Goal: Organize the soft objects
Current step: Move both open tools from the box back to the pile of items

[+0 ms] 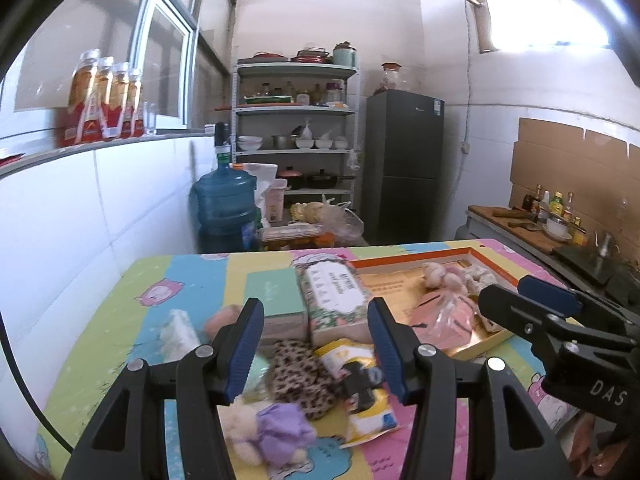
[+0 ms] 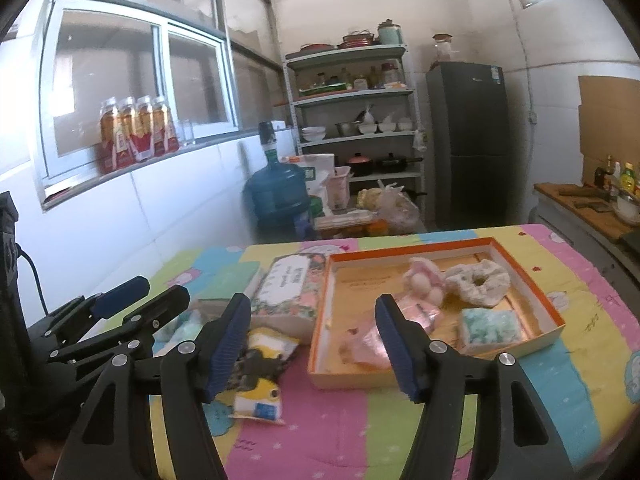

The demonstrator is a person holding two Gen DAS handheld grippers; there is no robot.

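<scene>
Below left gripper [image 1: 316, 354] purple plush [image 1: 280, 430], right-wrist view alone shows teal sponge [image 2: 486, 326], both jaws apart, empty

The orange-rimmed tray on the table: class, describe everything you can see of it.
The orange-rimmed tray is a shallow rectangular box that looks like cardboard, with white outer walls, an orange top edge and a tan, printed floor. It lies flat and open on the colourful table cover, beside a floral tissue pack. Inside lie a white fluffy scrunchie, a pale green sponge-like block, a pink plush toy and a pink bagged item.
</scene>
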